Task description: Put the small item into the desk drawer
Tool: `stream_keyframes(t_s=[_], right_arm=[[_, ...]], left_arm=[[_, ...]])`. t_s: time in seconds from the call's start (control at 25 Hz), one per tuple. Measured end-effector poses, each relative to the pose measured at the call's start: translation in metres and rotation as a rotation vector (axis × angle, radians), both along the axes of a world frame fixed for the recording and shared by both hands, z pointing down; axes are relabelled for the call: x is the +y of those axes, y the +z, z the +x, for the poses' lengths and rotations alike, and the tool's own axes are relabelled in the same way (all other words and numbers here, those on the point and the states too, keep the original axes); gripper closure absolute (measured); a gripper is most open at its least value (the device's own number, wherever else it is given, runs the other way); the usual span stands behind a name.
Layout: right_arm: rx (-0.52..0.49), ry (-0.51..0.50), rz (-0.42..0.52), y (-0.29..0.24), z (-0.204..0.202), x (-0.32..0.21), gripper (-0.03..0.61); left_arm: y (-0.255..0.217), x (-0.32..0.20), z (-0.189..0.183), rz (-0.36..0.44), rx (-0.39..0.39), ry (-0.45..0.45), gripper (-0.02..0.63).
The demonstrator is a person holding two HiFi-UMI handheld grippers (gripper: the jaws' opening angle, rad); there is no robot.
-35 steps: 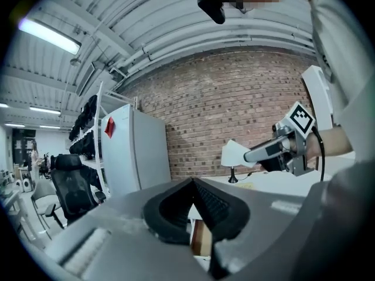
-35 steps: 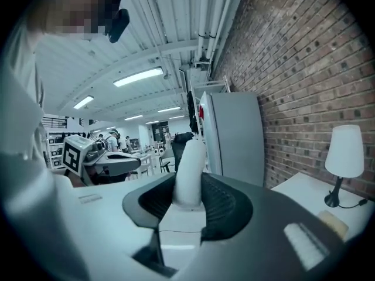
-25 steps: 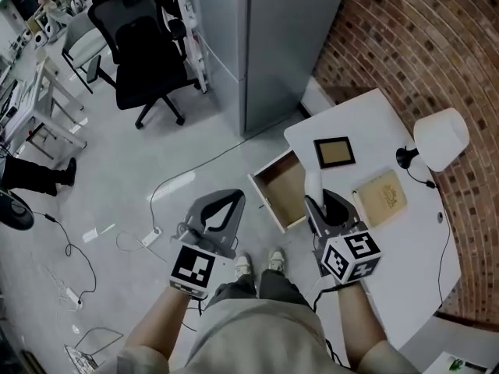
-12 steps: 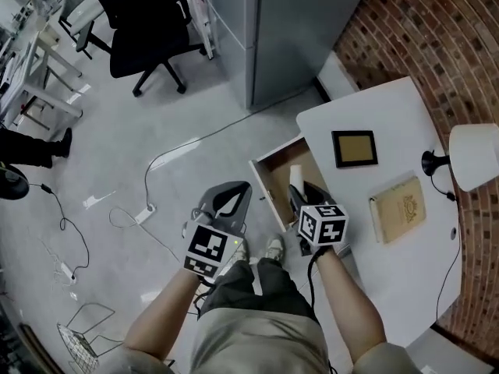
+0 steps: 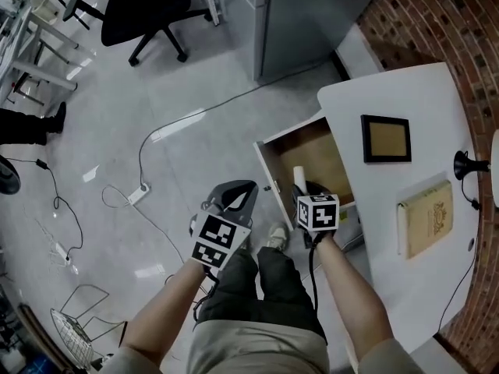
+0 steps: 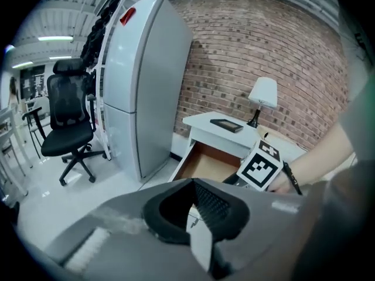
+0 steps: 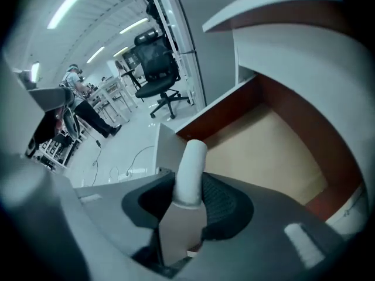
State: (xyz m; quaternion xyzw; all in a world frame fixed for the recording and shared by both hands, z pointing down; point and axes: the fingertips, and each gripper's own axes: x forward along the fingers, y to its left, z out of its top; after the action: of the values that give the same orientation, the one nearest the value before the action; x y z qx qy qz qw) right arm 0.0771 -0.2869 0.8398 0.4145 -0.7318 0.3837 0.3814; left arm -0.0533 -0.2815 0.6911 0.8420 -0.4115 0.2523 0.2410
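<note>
A small white cylinder (image 5: 299, 178) stands between the jaws of my right gripper (image 5: 303, 188), just above the front part of the open desk drawer (image 5: 267, 167). In the right gripper view the cylinder (image 7: 190, 170) rests against the dark pads of my right gripper (image 7: 187, 201), whose jaws are opening, with the drawer's bare wooden floor (image 7: 266, 151) beyond. My left gripper (image 5: 236, 192) hangs shut and empty over the floor, left of the drawer. In its own view my left gripper (image 6: 191, 208) faces the drawer (image 6: 202, 160).
On the white desk (image 5: 417, 92) lie a framed picture (image 5: 386, 139), a tan book (image 5: 425, 218) and a lamp base (image 5: 465, 164). A grey cabinet (image 5: 312, 14) stands behind the drawer. An office chair (image 5: 144, 6) and floor cables (image 5: 140, 193) are to the left.
The right gripper with the white cylinder has moved off the desk edge to over the open drawer. The head view has shifted, so the desk sits further right.
</note>
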Motion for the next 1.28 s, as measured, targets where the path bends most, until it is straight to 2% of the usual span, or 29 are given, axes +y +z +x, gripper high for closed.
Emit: stream_keyframes(t_s=[0.24, 0.36, 0.56, 0.72, 0.92, 1.28], right_arm=[[0.066, -0.042, -0.072, 0.047, 0.007, 0.009, 0.419], [0.07, -0.036, -0.091, 0.052, 0.009, 0.014, 0.38], [0.036, 0.009, -0.02, 0.022, 0.01, 0.009, 0.426], [-0.012, 0.045, 0.05, -0.031, 0.009, 0.009, 0.481], [-0.101, 0.074, 0.182, -0.124, 0.005, 0.012, 0.535], [-0.217, 0.01, 0.466, -0.315, -0.013, 0.03, 0.557]], left_arm=[[0.038, 0.01, 0.006, -0.047, 0.006, 0.019, 0.611], [0.044, 0.016, 0.008, -0.069, 0.018, 0.031, 0.611], [0.025, 0.02, 0.0, -0.054, 0.017, 0.026, 0.611], [-0.013, 0.02, -0.009, -0.016, 0.014, 0.026, 0.611], [-0.079, 0.019, -0.019, 0.077, 0.006, 0.016, 0.611], [-0.213, 0.035, -0.031, 0.254, 0.005, -0.01, 0.611]])
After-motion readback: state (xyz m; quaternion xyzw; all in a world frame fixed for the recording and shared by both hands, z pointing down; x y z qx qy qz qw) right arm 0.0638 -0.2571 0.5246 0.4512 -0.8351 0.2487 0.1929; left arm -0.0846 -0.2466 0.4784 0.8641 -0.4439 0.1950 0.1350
